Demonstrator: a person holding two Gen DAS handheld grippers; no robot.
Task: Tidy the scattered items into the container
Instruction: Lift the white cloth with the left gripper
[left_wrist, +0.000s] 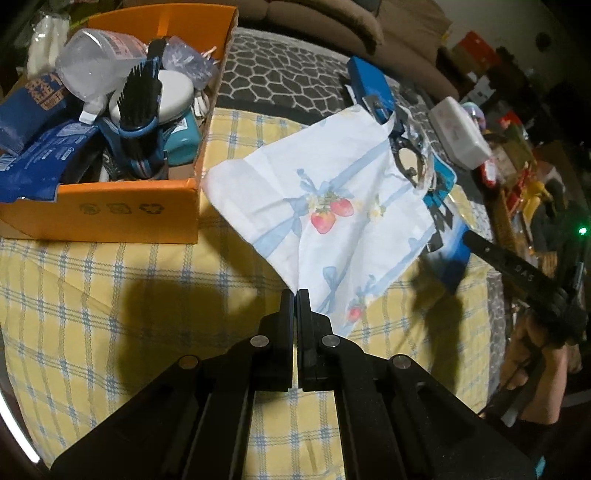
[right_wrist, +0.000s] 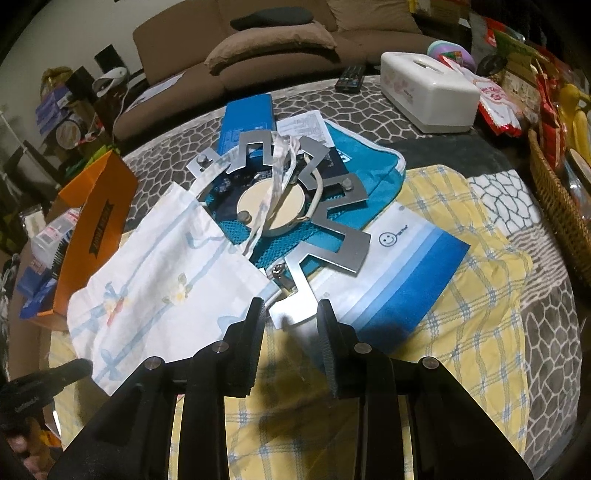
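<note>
**Strawberry bag pinched at one corner, metal trivet between open fingers**

Left gripper (left_wrist: 294, 295): fingers pressed together on the near corner of the white strawberry-print cloth bag (left_wrist: 325, 206), lifting that corner off the yellow checked cloth (left_wrist: 110, 295). Bag spread just right of the orange cardboard box (left_wrist: 110, 210), its far end reaching the pile beyond. Box already crowded: black hairbrush (left_wrist: 138, 99), clear plastic bottle (left_wrist: 92, 62), white oval case (left_wrist: 173, 96), blue packets (left_wrist: 33, 155).

Right gripper (right_wrist: 290, 314): fingers narrowly apart, straddling the near edge of the silver zigzag metal trivet (right_wrist: 332, 236); contact with the pads not clear. Trivet lying over a teal mesh pouch (right_wrist: 369, 173), with the bag's handles (right_wrist: 277, 177) draped across a round cream disc (right_wrist: 273, 206). Blue-striped packet (right_wrist: 399, 277) just right of the trivet, blue box (right_wrist: 247, 118) behind. White tissue box (right_wrist: 428, 96) far right, well apart.
</note>
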